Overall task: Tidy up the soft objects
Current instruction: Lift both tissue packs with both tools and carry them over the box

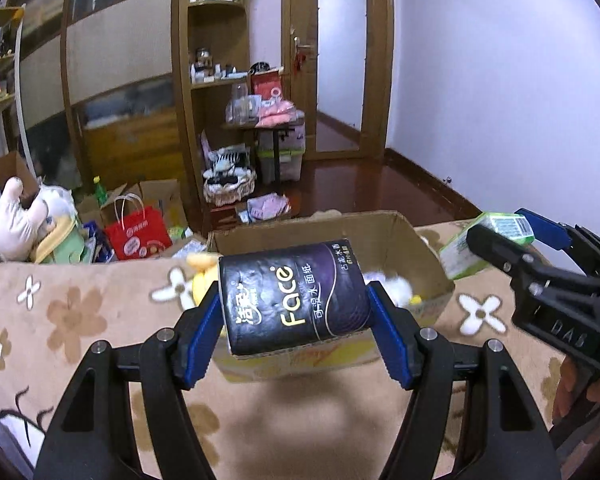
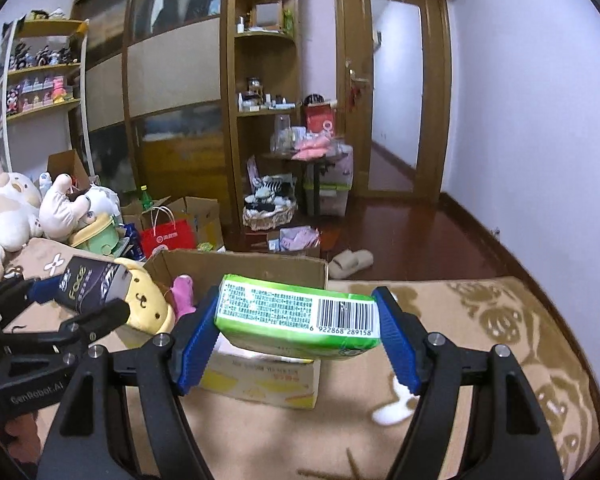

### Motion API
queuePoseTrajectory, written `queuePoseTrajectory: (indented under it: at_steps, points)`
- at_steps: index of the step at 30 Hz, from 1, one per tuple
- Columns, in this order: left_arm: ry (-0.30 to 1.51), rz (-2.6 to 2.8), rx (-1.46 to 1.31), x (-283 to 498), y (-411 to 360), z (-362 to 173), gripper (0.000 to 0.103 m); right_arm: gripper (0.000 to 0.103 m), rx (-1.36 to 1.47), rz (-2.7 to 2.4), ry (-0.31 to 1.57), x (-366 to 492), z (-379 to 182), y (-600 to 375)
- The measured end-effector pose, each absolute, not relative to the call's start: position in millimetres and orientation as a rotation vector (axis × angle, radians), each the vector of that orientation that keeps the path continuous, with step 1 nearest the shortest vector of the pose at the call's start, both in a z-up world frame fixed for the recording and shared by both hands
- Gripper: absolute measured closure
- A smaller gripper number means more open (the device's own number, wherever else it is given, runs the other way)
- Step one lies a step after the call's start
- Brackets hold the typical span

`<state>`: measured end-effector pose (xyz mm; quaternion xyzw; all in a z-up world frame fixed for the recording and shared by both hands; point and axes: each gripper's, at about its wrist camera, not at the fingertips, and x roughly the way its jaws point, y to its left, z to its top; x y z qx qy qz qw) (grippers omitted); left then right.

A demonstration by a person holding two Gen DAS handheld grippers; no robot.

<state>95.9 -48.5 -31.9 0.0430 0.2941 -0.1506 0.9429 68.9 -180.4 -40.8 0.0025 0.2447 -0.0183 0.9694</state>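
Frame centre: left gripper (image 1: 294,312) pinches a dark purple tissue pack (image 1: 294,296), right gripper (image 2: 298,320) a green tissue pack (image 2: 300,316), both poised above the open cardboard box (image 2: 236,264), likely for dropping in.

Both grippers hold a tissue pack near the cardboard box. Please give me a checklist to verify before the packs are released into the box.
1. Left gripper clamps dark tissue pack: ok.
2. Right gripper clamps green tissue pack: ok.
3. Cardboard box open on top: ok.
4. Free room inside beside yellow plush and pink plush: cannot tell.
5. Packs directly over the opening: cannot tell.
6. The two grippers apart: ok.
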Motion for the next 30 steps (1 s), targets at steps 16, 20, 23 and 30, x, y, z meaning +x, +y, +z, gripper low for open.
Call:
queuePoseTrajectory:
  at_steps: [16, 20, 23, 30]
  points:
    - [0.553, -0.325, 0.066, 141.1, -56.2, -32.5, 0.034, 0.025, -0.081, -0.003, 0.411, 109.5, -45.8, -167.0]
    - [0.568, -0.312, 0.056, 150.3, -52.9, -40.3, 0.034, 0.025, -0.051, 0.023, 0.431, 119.7, -61.1, -169.8]
    - [0.583, -0.316, 0.042, 157.0, -50.1, -44.8, 0.034, 0.025, -0.014, 0.049, 0.459, 127.2, -76.1, -172.6]
    - [0.627, -0.337, 0.012, 175.2, -47.6, -53.7, 0.034, 0.025, 0.023, 0.063, 0.514, 138.7, -101.0, -178.6]
